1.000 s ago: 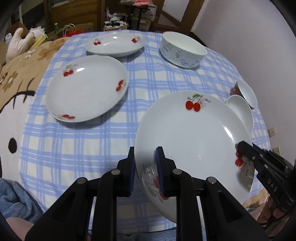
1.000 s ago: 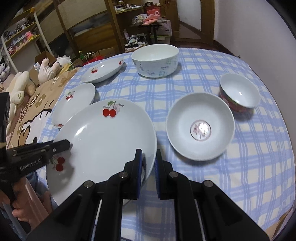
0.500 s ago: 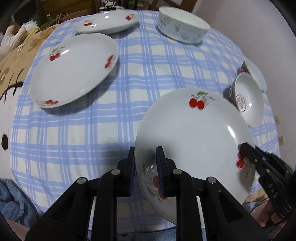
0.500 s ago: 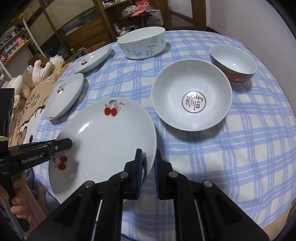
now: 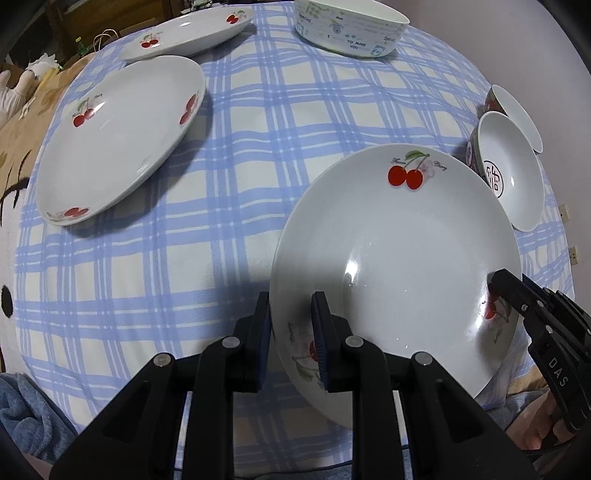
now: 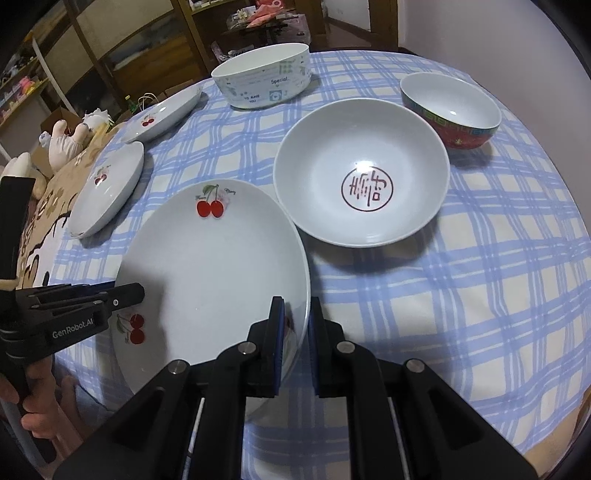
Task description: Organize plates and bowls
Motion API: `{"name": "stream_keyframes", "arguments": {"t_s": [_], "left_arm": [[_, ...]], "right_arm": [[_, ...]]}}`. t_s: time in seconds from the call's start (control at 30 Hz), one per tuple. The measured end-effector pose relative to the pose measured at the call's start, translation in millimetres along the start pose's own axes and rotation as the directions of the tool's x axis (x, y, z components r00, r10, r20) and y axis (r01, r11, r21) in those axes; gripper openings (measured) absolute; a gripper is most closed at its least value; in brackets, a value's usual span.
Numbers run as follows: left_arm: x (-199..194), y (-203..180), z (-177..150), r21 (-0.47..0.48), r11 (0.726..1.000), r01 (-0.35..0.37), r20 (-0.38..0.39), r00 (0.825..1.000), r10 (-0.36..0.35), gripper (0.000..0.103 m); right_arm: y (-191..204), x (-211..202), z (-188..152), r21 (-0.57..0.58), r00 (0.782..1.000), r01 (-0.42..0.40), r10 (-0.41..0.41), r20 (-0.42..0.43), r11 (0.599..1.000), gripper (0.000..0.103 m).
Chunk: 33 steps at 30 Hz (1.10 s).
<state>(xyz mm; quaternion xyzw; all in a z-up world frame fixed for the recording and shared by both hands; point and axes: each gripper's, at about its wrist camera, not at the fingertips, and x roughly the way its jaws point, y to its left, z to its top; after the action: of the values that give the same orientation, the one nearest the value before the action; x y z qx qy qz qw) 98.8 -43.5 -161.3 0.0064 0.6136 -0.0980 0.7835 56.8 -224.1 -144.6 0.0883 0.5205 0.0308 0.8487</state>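
A large white cherry plate (image 5: 399,258) (image 6: 214,280) is held low over the near part of the blue checked tablecloth (image 5: 229,155). My left gripper (image 5: 291,321) is shut on its near left rim. My right gripper (image 6: 295,314) is shut on its near right rim. Each gripper also shows in the other's view: the right gripper (image 5: 506,284) at the plate's right edge, the left gripper (image 6: 136,291) at its left edge. Whether the plate touches the cloth I cannot tell.
A second cherry plate (image 5: 118,136) (image 6: 110,188) lies at the left and a third (image 5: 188,33) (image 6: 162,114) behind it. A printed white bowl (image 6: 262,77) stands at the back. A white bowl with a red character (image 6: 362,173) sits right of the held plate, with a red-walled bowl (image 6: 450,107) behind it.
Both grippers have sunk toward the table with the plate between them and now look down more steeply. The grips on the rim are unchanged.
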Motion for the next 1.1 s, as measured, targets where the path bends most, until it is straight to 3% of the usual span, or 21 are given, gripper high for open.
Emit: {"name": "stream_keyframes", "arguments": {"t_s": [0.3, 1.1], "left_arm": [[0.4, 2.5, 1.7, -0.013, 1.0, 0.017, -0.01, 1.0, -0.017, 0.021], [-4.2, 1.9, -0.4, 0.008, 0.999, -0.032, 0.004, 0.999, 0.032, 0.021]], "right_arm": [[-1.7, 1.5, 0.7, 0.015, 1.0, -0.01, 0.01, 0.003, 1.0, 0.013], [1.2, 4.8, -0.7, 0.001, 1.0, -0.024, 0.024, -0.003, 1.0, 0.013]]}}
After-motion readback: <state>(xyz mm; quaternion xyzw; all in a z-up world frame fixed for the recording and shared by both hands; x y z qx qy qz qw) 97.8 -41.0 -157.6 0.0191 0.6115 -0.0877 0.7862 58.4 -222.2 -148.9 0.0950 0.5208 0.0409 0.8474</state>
